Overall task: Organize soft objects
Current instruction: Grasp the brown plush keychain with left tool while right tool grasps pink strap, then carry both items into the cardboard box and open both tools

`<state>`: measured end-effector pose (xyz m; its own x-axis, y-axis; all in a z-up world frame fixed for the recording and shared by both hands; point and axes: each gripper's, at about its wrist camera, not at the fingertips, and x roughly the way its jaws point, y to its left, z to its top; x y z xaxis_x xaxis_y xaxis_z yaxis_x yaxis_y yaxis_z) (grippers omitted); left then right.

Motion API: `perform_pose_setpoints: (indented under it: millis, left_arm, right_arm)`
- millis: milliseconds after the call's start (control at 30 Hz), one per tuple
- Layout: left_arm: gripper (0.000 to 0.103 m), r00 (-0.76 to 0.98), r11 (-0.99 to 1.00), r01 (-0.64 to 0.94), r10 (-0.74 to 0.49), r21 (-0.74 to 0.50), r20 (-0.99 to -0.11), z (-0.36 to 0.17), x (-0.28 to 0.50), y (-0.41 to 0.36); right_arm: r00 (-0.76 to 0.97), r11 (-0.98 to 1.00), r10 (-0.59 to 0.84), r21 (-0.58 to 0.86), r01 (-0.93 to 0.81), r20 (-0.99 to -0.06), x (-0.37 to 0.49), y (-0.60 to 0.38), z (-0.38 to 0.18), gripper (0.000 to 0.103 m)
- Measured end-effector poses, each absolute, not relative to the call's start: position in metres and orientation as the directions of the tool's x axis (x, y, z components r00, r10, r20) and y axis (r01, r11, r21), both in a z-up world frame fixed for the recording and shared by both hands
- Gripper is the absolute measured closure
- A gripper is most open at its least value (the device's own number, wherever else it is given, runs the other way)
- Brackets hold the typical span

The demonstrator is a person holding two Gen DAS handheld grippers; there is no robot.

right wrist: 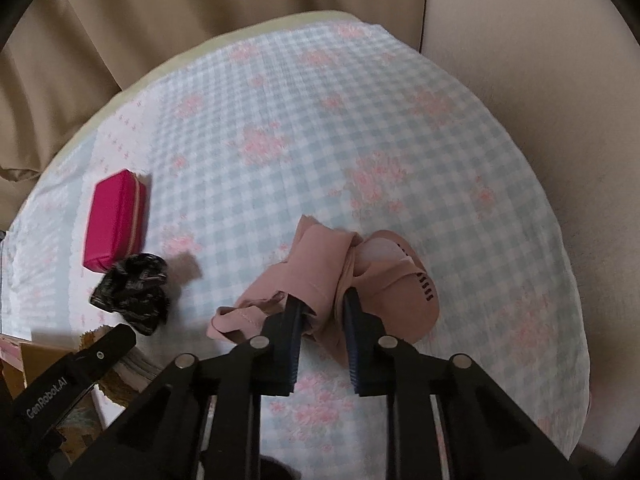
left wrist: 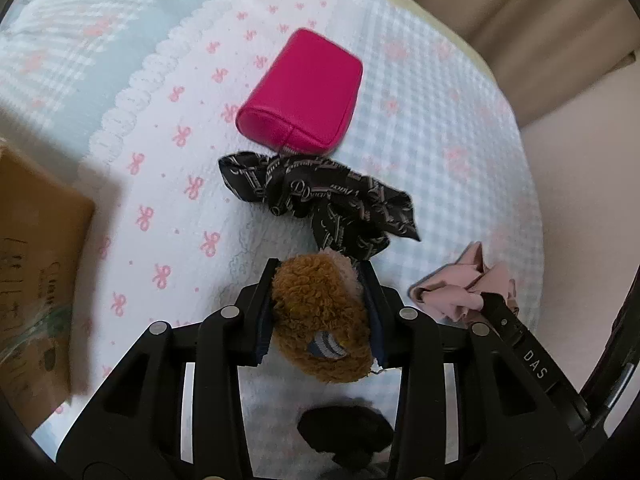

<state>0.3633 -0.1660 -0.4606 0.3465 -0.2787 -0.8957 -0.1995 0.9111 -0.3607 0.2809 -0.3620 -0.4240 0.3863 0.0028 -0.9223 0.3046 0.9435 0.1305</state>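
Left gripper [left wrist: 320,276]: jaws pressing in on a brown fuzzy pouch [left wrist: 320,320], gripping it just above the checked bed cover [left wrist: 420,100].

Right gripper [right wrist: 322,304]: jaws drawn nearly together, pinching a fold of the dusty pink garment [right wrist: 320,276], which is lying bunched on the cover.

Black patterned scarf [left wrist: 320,196]: lying crumpled just beyond the pouch.

Magenta zip pouch [left wrist: 304,88]: resting past the scarf, touching it.

Cardboard box [left wrist: 36,248]: sitting at the left edge of the bed.

Wrist cams – steep, close – shared bedspread [left wrist: 420,92]
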Motion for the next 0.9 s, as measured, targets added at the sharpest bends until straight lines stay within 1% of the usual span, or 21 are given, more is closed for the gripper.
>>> perform_pose_setpoints:
  millis: [233, 400, 633, 900]
  left_arm:
    - [0.069, 0.39, 0.899, -0.197, -0.294, -0.391, -0.873, -0.428, 0.351, -0.152]
    - [0.069, 0.427, 0.896, -0.187, -0.294, -0.402, -0.855, -0.396, 0.344, -0.145]
    - [0.069, 0.508, 0.893, -0.16, -0.292, -0.422, -0.811, -0.33, 0.317, -0.124]
    - [0.069, 0.591, 0.891, -0.167, -0.253, -0.423, -0.766, -0.243, 0.271, -0.074]
  right_arm:
    - [0.436, 0.942, 0.009, 0.154, 0.299, -0.9, 0.273, -0.356, -0.395, 0.087]
    - [0.485, 0.943, 0.008, 0.168, 0.286, -0.874, 0.265, -0.352, -0.356, 0.087]
    - [0.558, 0.954, 0.022, 0.185, 0.237, -0.83, 0.24, -0.338, -0.286, 0.087]
    - [0.615, 0.966, 0.111, 0.23, 0.119, -0.781, 0.207, -0.292, -0.198, 0.087]
